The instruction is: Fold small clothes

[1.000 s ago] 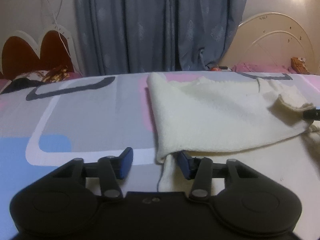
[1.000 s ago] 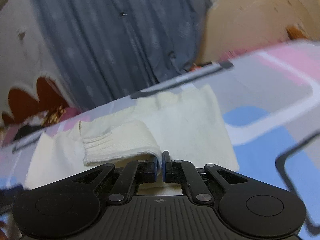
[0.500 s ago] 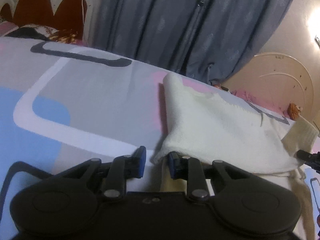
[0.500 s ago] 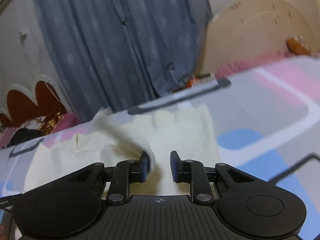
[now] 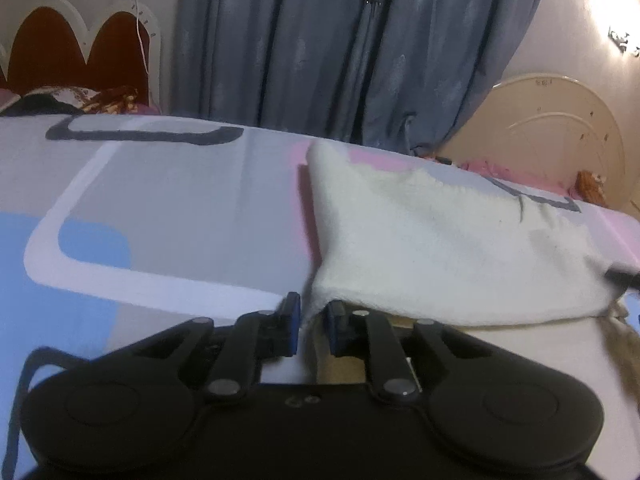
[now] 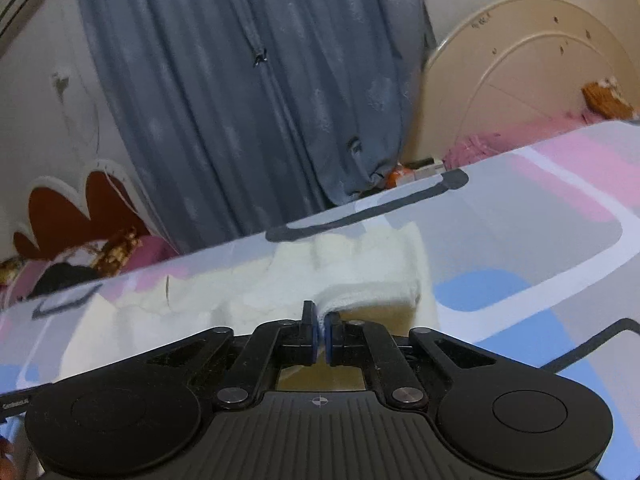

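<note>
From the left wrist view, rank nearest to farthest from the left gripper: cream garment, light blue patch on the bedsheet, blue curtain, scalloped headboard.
1. Cream garment: its corner sits at the left gripper.
2. Light blue patch: left, on the bedsheet.
3. Blue curtain centre back and scalloped headboard far left: too close to call.
</note>
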Motion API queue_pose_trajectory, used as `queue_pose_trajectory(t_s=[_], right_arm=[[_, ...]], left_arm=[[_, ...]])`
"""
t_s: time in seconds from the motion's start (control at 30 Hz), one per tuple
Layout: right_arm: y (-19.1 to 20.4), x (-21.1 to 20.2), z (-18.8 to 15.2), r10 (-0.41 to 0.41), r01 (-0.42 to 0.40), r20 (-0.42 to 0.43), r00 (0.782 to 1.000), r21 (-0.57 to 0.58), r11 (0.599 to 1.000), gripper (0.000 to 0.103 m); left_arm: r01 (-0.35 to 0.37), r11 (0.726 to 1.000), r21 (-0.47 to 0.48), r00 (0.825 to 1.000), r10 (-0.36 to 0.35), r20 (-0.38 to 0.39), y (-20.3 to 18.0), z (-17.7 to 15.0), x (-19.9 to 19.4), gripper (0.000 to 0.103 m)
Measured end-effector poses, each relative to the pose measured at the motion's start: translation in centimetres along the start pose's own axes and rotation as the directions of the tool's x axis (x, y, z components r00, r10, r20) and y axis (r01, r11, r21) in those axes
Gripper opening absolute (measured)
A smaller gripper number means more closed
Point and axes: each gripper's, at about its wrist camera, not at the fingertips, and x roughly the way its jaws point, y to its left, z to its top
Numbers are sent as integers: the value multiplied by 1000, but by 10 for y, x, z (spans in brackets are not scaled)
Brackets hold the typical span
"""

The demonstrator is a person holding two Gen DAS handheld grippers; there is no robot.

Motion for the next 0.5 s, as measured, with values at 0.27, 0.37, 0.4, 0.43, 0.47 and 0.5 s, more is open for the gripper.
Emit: queue_pose_trajectory(t_s=[0.27, 0.37, 0.4, 0.43, 0.47, 0.5], right_arm=[[-17, -20, -2, -99, 102, 88, 991, -36, 994, 64], [-19, -24, 6, -171, 178, 143, 975, -39, 983, 54], [-18, -22, 10, -170, 179, 139, 976, -53, 982, 50], [-16, -19, 12, -154, 163, 131, 979, -63, 985, 50], [-14, -16, 13, -128, 138, 120, 984, -76, 988, 49], [-11, -12, 12, -103, 113, 108, 989, -96, 989, 49]], left_arm=[[20, 998, 52, 995, -26, 101, -3, 16, -26, 42], [20, 992, 124, 986, -40, 164, -31, 33, -22, 43], [15, 991, 134, 983, -39, 177, -38, 38, -20, 43], [19, 991, 131, 981, -44, 191, -45, 43, -19, 43], [37, 990, 136, 977, -65, 203, -52, 45, -17, 44], [51, 986, 160, 976, -83, 199, -61, 48, -13, 44]])
